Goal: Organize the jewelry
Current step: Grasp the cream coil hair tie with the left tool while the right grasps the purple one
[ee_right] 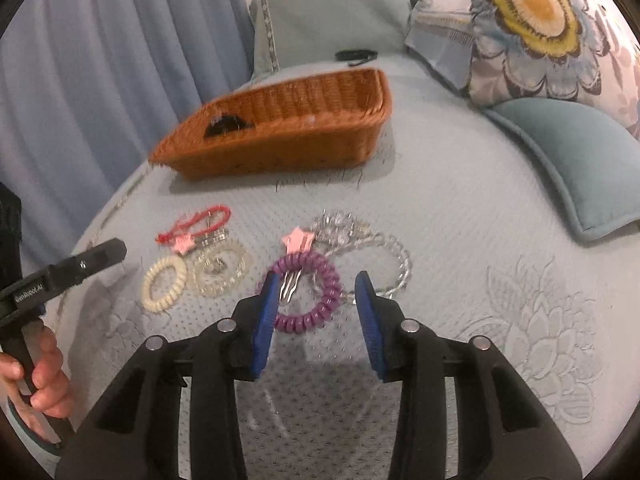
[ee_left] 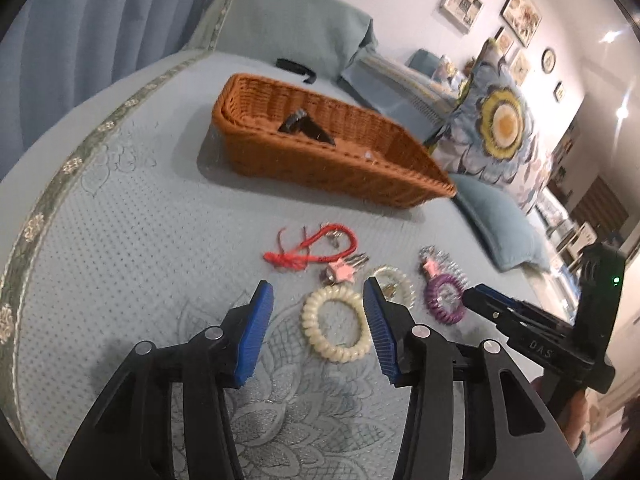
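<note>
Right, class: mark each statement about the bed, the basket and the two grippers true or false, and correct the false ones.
1. Both grippers are open. True: left gripper and right gripper hold nothing.
2. The purple tie lies in the basket. False: it lies on the bed.
3. The basket is empty. False: a dark clip lies inside.
4. The cream tie lies between the left gripper's fingers. True.
5. A red cord lies on the bed. True.
</note>
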The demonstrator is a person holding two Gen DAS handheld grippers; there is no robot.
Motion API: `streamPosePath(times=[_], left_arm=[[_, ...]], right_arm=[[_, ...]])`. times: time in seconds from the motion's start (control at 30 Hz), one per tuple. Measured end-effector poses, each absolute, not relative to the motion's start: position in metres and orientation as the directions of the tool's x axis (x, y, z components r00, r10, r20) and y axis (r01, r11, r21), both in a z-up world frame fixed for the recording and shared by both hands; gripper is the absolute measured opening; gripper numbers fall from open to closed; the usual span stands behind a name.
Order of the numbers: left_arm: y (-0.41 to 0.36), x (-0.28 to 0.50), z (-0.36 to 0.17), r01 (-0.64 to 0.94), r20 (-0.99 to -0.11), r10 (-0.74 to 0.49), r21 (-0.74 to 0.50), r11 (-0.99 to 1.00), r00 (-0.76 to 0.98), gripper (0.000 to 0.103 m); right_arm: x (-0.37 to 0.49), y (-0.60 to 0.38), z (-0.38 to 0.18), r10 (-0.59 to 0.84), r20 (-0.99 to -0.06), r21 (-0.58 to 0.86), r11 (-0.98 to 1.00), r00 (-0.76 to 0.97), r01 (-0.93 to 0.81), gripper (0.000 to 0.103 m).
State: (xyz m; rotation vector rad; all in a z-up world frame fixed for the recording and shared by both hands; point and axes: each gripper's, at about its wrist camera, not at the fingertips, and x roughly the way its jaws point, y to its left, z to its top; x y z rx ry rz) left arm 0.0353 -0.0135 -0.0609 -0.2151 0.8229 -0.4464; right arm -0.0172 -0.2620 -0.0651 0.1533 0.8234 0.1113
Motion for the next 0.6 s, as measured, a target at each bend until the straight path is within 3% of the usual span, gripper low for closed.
streamPosePath(times=[0.2, 0.5, 0.57, 0.6], left_arm=[[-0.023, 0.039, -0.075, 0.295, -0.714, -0.428, -0.313, 0.903, 0.553, 0.038], [-0.052, 0.031, -0.083, 0.306, -0.741, -0.278, -0.103, 0.946, 0.611, 0.037], [-0.060, 0.028, -0.084, 0.306, -0.740, -0.232, -0.037, 0.951, 0.631, 0.034], [-0.062, 0.027, -0.084, 0.310, -0.738, -0.225, -0.023, 0.950, 0.636, 0.029]], right_arm=[[-0.013, -0.256, -0.070, 0.146, -0.737, 0.171, 0.985, 0.660, -0.026, 0.030], [-0.008, -0.247, -0.073, 0.086, -0.744, 0.107, 0.994, 0.663, -0.009, 0.028], [-0.008, -0.248, -0.074, 0.081, -0.746, 0.103, 0.995, 0.661, -0.006, 0.016], [-0.007, -0.250, -0.074, 0.087, -0.746, 0.112, 0.994, 0.660, -0.004, 0.014]])
